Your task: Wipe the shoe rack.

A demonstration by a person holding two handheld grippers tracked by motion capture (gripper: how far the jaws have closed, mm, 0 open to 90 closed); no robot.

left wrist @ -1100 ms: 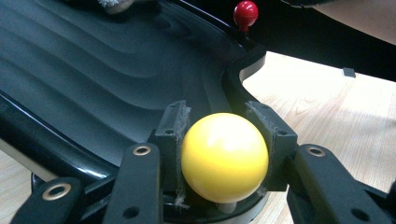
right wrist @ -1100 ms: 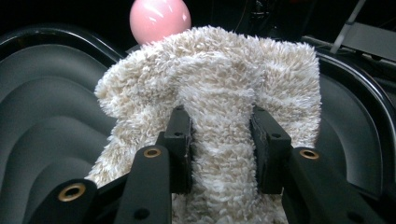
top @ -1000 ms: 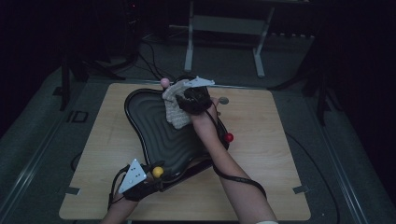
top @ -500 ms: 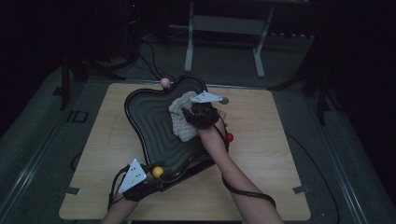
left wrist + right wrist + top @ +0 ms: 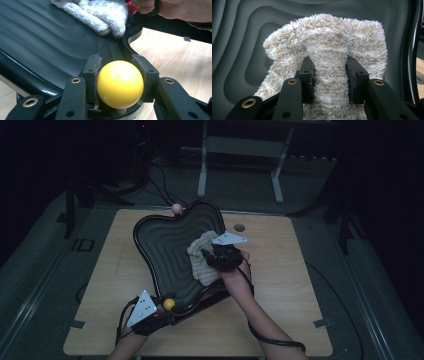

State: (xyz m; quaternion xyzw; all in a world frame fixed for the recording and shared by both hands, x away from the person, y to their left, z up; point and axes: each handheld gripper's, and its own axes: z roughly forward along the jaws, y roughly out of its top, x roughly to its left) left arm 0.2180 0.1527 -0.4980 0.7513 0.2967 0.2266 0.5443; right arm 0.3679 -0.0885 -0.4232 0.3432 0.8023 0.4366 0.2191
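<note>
At the near left corner of the table (image 5: pixel 280 320), the left gripper (image 5: pixel 159 310) sits low, its jaws clamped on a yellow ball (image 5: pixel 169 304). In the left gripper view that yellow ball (image 5: pixel 120 84) is squeezed between the two black pads (image 5: pixel 93 72), one pressing each side, and it stands on a short stem at the near rim of the tray. A grey three-cornered plate (image 5: pixel 141 309) tops this gripper, with the person's left hand under it at the bottom edge.

Just beyond, the black tray (image 5: pixel 162 245) lies across the middle of the table, its ribbed floor running in curved steps. Towards the tray's right side lies a fluffy cream cloth (image 5: pixel 202 260), bunched up on the ribs. The right gripper (image 5: pixel 212 256) is down on it, the right hand (image 5: pixel 237 267) reaching in from the near right, cable trailing back along the forearm. In the right gripper view the jaws pinch a raised fold of the cloth (image 5: pixel 329 65), pile bulging up between the pads (image 5: pixel 307 75) and spreading wide on either side over the tray (image 5: pixel 239 37).

A red ball (image 5: pixel 131 7) shows by the right hand at the tray's right rim. At the far rim stands a pink ball (image 5: pixel 176 208), and further right a small round disc (image 5: pixel 239 227) lies on the bare wood.
</note>
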